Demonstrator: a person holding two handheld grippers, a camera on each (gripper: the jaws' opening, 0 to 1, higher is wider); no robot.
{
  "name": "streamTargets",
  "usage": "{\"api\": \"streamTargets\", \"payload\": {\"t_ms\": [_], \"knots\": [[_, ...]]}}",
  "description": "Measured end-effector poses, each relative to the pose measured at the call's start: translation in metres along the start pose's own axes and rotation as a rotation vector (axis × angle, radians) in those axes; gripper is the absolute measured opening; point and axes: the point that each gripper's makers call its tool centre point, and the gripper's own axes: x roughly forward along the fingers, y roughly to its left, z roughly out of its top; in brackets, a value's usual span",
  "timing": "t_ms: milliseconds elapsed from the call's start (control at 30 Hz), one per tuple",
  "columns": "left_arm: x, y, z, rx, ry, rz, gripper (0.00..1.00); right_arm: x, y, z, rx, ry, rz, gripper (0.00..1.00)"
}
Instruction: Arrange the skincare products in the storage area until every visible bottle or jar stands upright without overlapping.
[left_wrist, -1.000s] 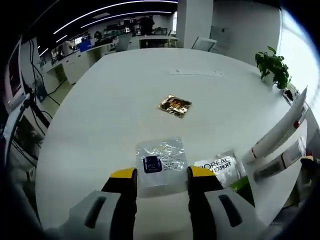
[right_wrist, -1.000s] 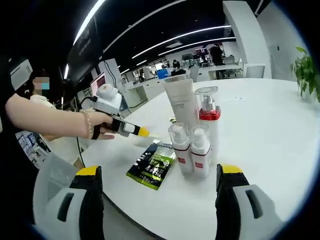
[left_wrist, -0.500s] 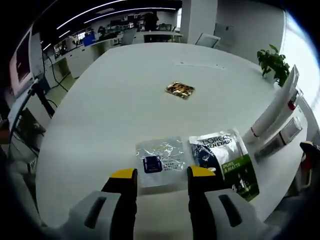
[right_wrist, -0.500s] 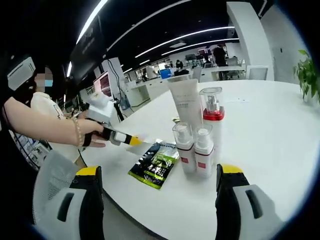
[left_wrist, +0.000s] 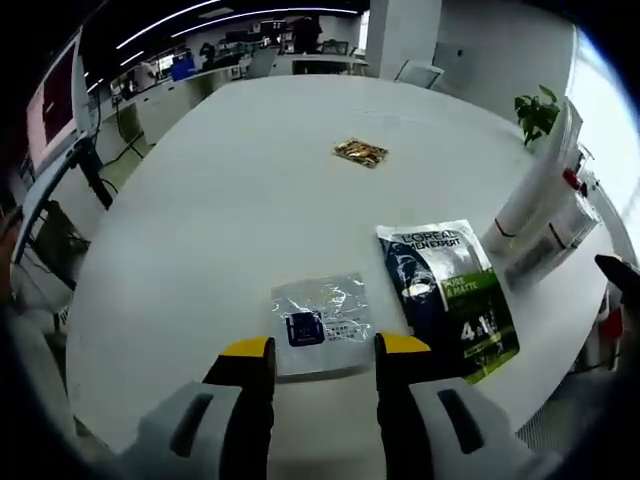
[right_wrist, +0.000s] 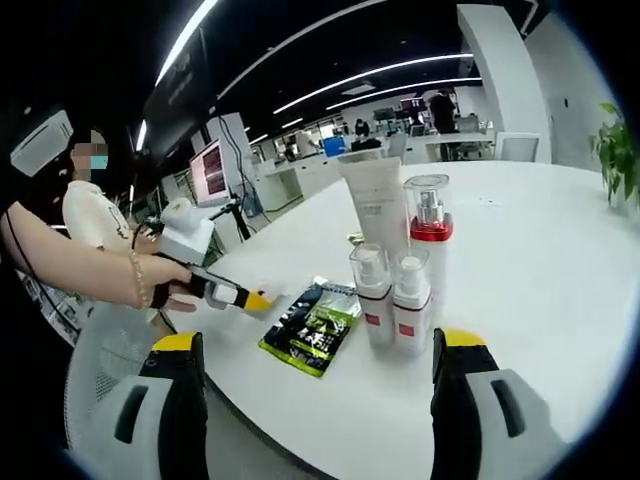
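Left gripper view: the left gripper (left_wrist: 320, 348), jaws narrowly parted and holding nothing, hovers at a clear sachet (left_wrist: 320, 315) on the white table (left_wrist: 220, 190), beside a green-black pouch (left_wrist: 450, 297); right gripper (right_wrist: 320, 345), jaws wide, faces four upright bottles (right_wrist: 398, 270) standing together.

The left gripper (left_wrist: 312, 352) has its yellow-tipped fingers (left_wrist: 247, 350) parted, nothing between them. The right gripper (right_wrist: 318, 345) is spread wide. The person's left hand (right_wrist: 165, 285) grips the left gripper's handle, arm outstretched.
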Motion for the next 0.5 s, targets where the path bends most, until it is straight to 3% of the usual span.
{"api": "streamTargets", "payload": {"t_ms": [500], "knots": [[-0.003, -0.004, -0.018, -0.008, 0.020, -0.002, 0.34, 0.000, 0.001, 0.001, -0.005, -0.002, 0.003, 0.94]]}}
